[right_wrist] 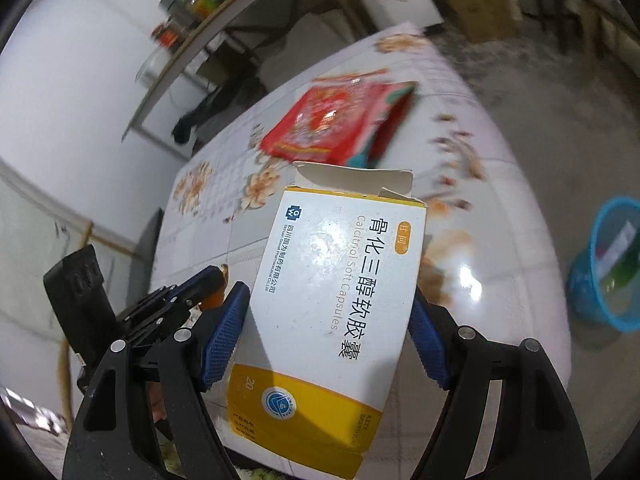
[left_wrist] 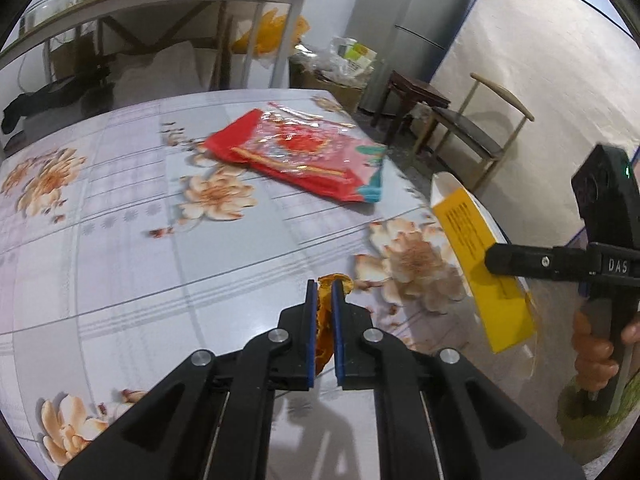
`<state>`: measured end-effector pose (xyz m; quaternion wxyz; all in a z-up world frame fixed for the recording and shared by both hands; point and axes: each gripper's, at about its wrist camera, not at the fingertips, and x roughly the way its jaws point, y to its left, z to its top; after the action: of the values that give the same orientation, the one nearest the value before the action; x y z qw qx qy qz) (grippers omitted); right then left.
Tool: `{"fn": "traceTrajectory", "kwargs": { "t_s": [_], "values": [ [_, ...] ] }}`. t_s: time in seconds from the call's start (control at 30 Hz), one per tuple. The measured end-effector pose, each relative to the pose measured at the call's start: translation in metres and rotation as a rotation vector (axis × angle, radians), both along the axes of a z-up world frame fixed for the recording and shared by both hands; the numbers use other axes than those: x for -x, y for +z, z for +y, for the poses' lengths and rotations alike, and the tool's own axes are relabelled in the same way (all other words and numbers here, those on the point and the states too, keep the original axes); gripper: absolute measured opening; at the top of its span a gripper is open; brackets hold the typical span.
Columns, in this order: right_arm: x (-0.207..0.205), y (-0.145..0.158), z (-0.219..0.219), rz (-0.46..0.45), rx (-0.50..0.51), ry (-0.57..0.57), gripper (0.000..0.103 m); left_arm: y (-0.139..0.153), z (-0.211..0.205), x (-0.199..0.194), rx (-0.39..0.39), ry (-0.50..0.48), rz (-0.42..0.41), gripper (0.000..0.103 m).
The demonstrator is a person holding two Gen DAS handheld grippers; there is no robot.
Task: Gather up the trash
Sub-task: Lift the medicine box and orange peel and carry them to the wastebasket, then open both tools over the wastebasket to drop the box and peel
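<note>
The right hand-held gripper [right_wrist: 324, 340] is clamped on a white-and-yellow medicine box [right_wrist: 332, 312], its long axis running up the frame away from the fingers. The blue bin [right_wrist: 612, 276] sits on the floor at the right edge — nearer this gripper. The left hand-held gripper [left_wrist: 324, 292] pinches an orange scrap [left_wrist: 325, 320] above the desk [left_wrist: 140, 240].

The white and yellow medicine box [right_wrist: 332, 320] carries large Chinese characters "骨化三醇软胶囊" down its face, with "Calcitriol Soft Capsules" in grey beside them. Near its open flap sits a small orange tag reading "甘同" and a blue logo with small company print too fine to read. "20" stands on its yellow band. The right gripper [left_wrist: 494, 260] bears "DAS" in the left wrist view.
</note>
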<state>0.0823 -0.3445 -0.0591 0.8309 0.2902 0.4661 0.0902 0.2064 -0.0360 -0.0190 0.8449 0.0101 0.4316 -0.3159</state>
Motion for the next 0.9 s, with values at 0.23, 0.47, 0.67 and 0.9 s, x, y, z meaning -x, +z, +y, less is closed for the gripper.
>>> {"fn": "traceTrajectory", "kwargs": {
  "t_s": [0.23,0.47,0.67,0.9],
  "values": [
    [0.046,0.01,-0.063,-0.047,-0.072,-0.157,0.072,0.031,-0.045,0.005,0.079,-0.091,0.012,0.006],
    [0.103,0.001,-0.142,-0.066,-0.127,-0.409,0.072,0.055,-0.137,0.008,0.119,-0.263,0.046,0.006],
    [0.159,-0.04,-0.216,-0.031,-0.282,-0.66,0.072,0.036,-0.257,-0.001,0.091,-0.414,0.229,0.006],
    [0.185,-0.106,-0.276,0.044,-0.435,-0.857,0.072,-0.018,-0.378,0.001,-0.05,-0.499,0.369,0.006]
  ]
}}
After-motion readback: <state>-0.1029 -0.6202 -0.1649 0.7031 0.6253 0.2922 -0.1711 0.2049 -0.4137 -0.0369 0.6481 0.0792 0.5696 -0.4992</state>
